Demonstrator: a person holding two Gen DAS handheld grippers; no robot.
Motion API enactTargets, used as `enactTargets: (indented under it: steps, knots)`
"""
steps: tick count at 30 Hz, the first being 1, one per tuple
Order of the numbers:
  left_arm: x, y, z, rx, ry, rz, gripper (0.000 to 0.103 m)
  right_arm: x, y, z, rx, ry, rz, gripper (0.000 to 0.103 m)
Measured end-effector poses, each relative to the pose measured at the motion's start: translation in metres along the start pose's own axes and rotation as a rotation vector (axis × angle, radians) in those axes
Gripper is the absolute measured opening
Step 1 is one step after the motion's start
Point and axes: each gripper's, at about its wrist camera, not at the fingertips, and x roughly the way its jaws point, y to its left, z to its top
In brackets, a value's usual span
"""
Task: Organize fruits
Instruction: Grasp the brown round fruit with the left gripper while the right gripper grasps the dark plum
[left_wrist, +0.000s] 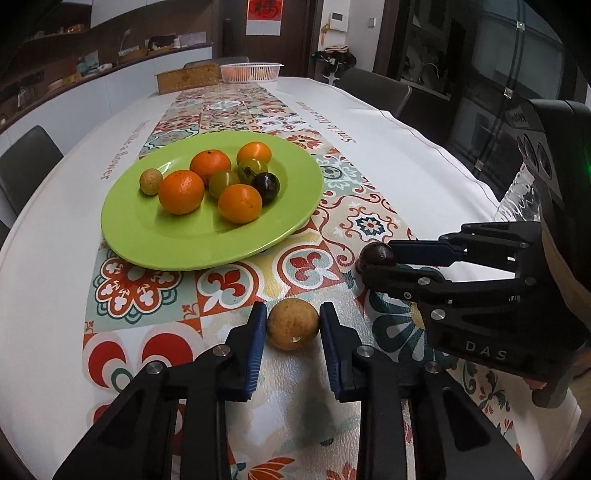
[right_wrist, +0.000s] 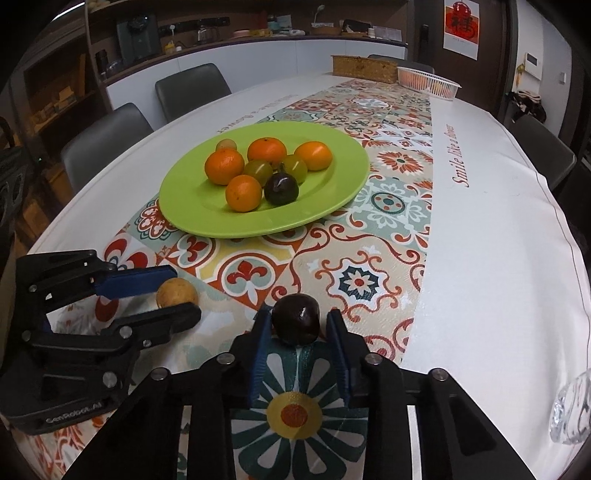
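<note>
A tan round fruit (left_wrist: 293, 324) lies on the patterned runner, and my left gripper (left_wrist: 293, 316) is shut on it, blue pads against both its sides. To the right, my right gripper (left_wrist: 376, 263) holds a dark purple fruit (left_wrist: 376, 253). In the right wrist view that dark fruit (right_wrist: 295, 318) sits between the blue pads of my right gripper (right_wrist: 298, 316), just above the cloth. My left gripper (right_wrist: 183, 293) with the tan fruit (right_wrist: 176, 291) shows at the left. Behind stands a green plate (left_wrist: 147, 236) (right_wrist: 207, 218) with several oranges, two green fruits, one dark fruit and a small tan one.
A woven box (left_wrist: 188, 77) and a white basket (left_wrist: 251, 71) stand at the table's far end. A clear glass object (left_wrist: 521, 199) (right_wrist: 569, 413) stands near the right edge. Grey chairs (right_wrist: 107, 136) surround the table.
</note>
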Motion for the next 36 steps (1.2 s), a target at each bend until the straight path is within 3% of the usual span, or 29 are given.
enactTargets:
  steps: [15,36]
  knots:
    - [-0.024,-0.003,0.004,-0.016,-0.048,-0.002,0.029,-0.018,0.006,-0.001,0.009,-0.038,0.001,0.027]
    - [-0.090,-0.010,0.012,-0.002,-0.173,0.019,0.029,-0.068,0.023,0.010,0.013,-0.142,-0.003,0.027]
